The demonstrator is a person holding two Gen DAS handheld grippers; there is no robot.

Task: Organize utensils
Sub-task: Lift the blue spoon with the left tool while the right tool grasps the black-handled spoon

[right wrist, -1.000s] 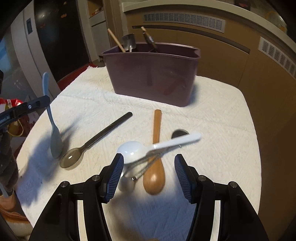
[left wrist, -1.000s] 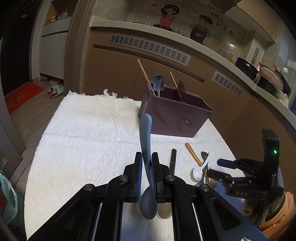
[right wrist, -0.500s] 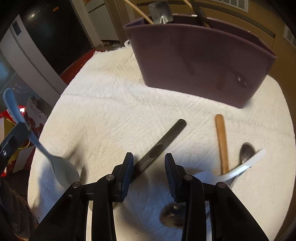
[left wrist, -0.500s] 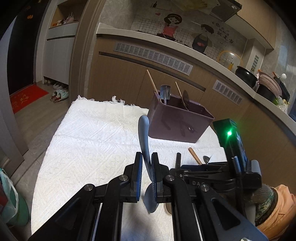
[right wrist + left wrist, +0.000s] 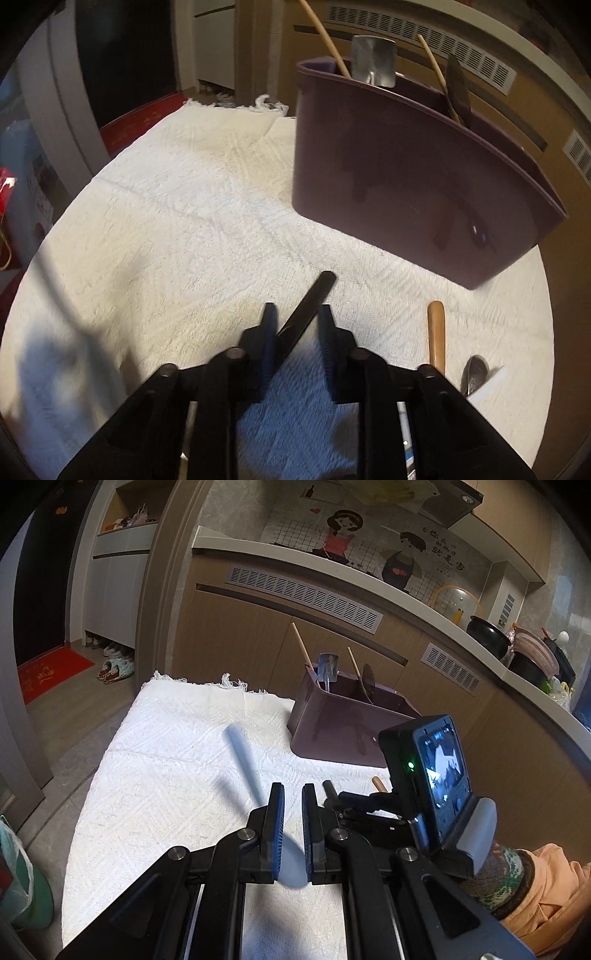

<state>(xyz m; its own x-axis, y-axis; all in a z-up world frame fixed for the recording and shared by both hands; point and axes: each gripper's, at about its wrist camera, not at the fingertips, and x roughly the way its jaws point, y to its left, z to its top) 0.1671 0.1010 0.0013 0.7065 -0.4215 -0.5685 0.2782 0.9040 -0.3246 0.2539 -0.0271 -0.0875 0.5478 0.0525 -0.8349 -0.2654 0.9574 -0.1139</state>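
Note:
My left gripper [image 5: 292, 794] is shut on a grey-blue spoon [image 5: 243, 757]; its handle tilts up and to the left, its bowl hangs blurred below the fingers. My right gripper [image 5: 294, 314] is open and low over the cloth, its fingers on either side of the black spoon handle [image 5: 308, 306], which lies on the cloth. The right gripper also shows in the left wrist view [image 5: 354, 799]. A purple utensil bin [image 5: 406, 177] stands behind with several utensils upright in it; it also shows in the left wrist view [image 5: 347, 723]. A wooden spoon [image 5: 436, 336] lies to the right.
A white woven cloth [image 5: 177, 760] covers the round table. A metal spoon [image 5: 474, 373] and part of a white spoon [image 5: 487, 386] lie at the right edge. Wooden counter cabinets [image 5: 258, 635] stand behind the table. A red mat [image 5: 48, 672] lies on the floor at left.
My right gripper moved forward and down so its fingers now straddle the black handle. The grey-blue spoon in my left gripper swung from upright to tilted left.

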